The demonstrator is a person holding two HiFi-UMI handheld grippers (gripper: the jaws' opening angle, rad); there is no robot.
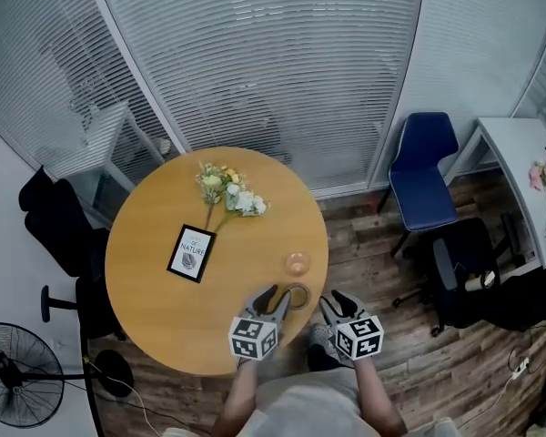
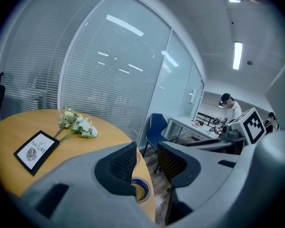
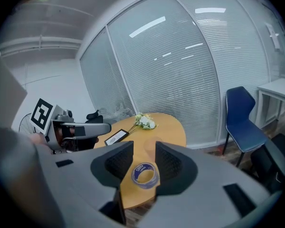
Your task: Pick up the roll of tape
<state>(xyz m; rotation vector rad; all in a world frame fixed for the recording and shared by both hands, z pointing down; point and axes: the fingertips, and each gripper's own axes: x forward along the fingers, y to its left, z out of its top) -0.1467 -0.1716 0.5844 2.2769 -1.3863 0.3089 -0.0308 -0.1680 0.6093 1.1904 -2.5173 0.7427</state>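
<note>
Colour log: you are seeing tape (image 3: 146, 175) showing blue sides, tan core; table (image 1: 155, 271) showing plain orange-yellow; flowers (image 1: 229, 191) showing white, yellow, green; frame (image 1: 192, 252) showing black around white; chair (image 1: 422, 169) showing blue.

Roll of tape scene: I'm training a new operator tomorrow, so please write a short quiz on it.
1. True or false: the roll of tape lies flat on the round table.
2. The right gripper's jaws are: A) shut on the tape, B) apart, C) shut empty.
3. Fill in: the chair by the blinds is ____.
Key: 1 true; 2 B; 3 blue.
</note>
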